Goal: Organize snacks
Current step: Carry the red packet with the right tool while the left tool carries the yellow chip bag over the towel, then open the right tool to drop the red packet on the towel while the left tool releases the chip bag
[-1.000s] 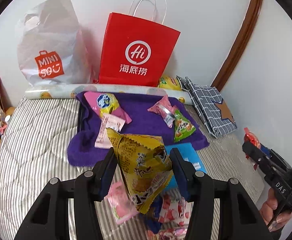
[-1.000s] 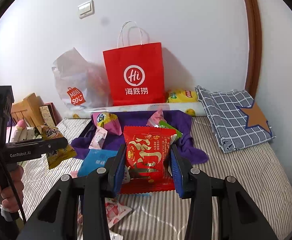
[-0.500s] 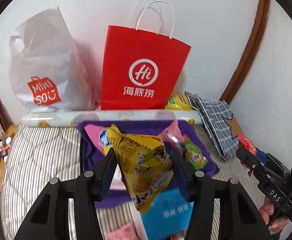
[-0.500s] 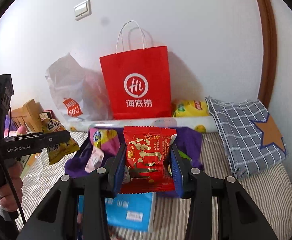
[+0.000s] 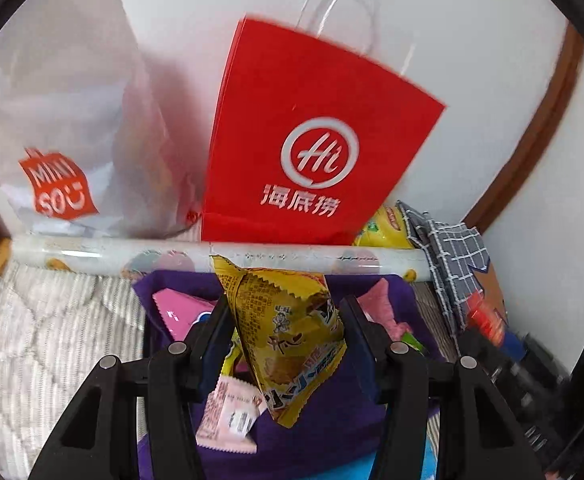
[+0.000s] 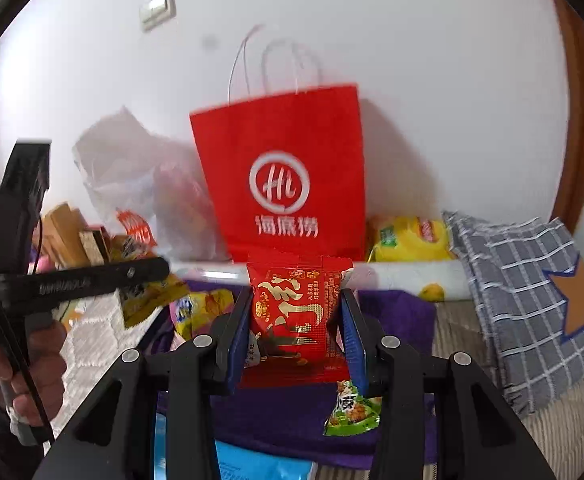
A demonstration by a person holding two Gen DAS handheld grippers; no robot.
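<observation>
Clearly two grips | left gripper (image 5: 283,316) pinched yellow snack packet (image 5: 287,332), right gripper (image 6: 296,320) pinched red snack packet (image 6: 296,316), both over purple towel (image 6: 396,316) near red paper bag (image 6: 287,176) | risk: crinkly corners might slip from pads, or tip bag.

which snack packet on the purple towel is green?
The small green packet lying at the towel's near edge, just under the right gripper's right finger. The other loose packets there are pink or yellow; the red packet is held.

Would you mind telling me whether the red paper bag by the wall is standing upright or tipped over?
Upright: the red paper bag stands on its base against the wall, handles pointing up. Whether it is full or empty cannot be told.
</observation>
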